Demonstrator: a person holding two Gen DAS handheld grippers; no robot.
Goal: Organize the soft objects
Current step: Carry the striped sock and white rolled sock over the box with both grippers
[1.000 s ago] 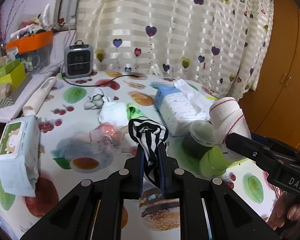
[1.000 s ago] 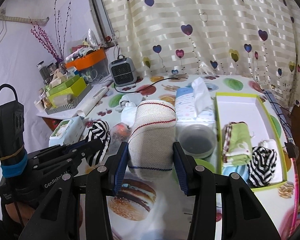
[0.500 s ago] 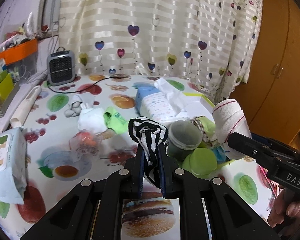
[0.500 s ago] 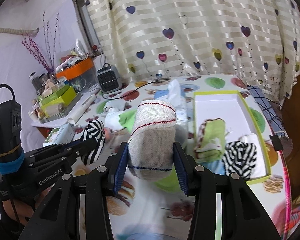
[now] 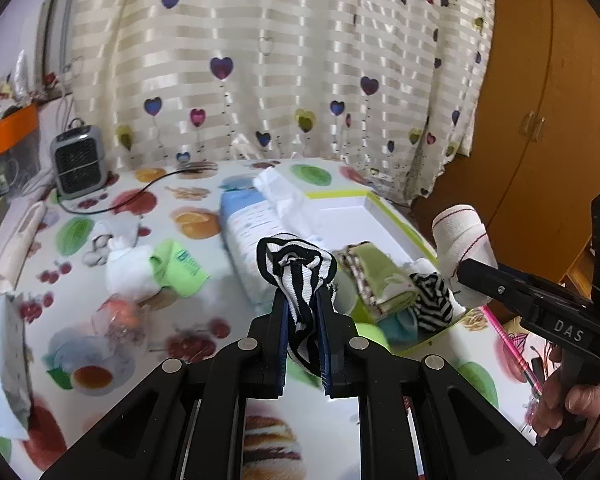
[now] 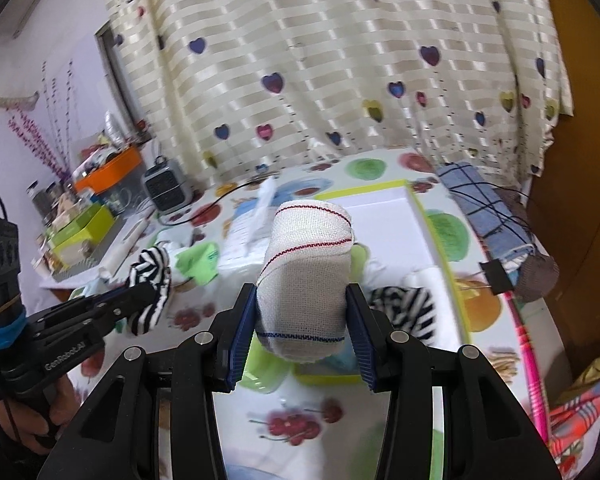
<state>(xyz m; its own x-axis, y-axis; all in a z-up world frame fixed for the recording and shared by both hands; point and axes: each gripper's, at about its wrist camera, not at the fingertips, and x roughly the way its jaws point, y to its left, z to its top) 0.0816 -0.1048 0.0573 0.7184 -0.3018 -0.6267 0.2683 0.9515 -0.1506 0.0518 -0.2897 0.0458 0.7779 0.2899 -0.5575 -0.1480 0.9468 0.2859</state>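
Since a second earlier, you carried both grippers rightward across the worktop (image 5: 204,344), and the tray (image 5: 396,216) came fully into the left wrist view, where only its contents' edge showed before.

Left gripper (image 5: 302,312): jaws clenched on the striped sock (image 5: 296,268), which hung bunched above them and trailed down between them. It was over the worktop, just left of the tray's near end.

Right gripper (image 6: 302,320): jaws spread wide but grasping the white cloth roll (image 6: 306,276) on both flanks. The roll sat above the tray's near end.

Tray contents at the near end: a green folded cloth (image 5: 380,276), a second striped sock (image 5: 434,294), something white behind them. The far half was bare.

Risks, as judged:
- The sock was held by a thin fold only; a quick swing could let it slip out short of the tray.
- The two grippers stood close. Bringing both to the crowded near end at once could knock them together or drag the pieces already placed.
- A low approach could catch the tray's raised yellow-green rim.

Room: the best free space was the tray's far half. The tissue pack (image 5: 252,240) crowded the tray's left side; the worktop edge ran close on the right.
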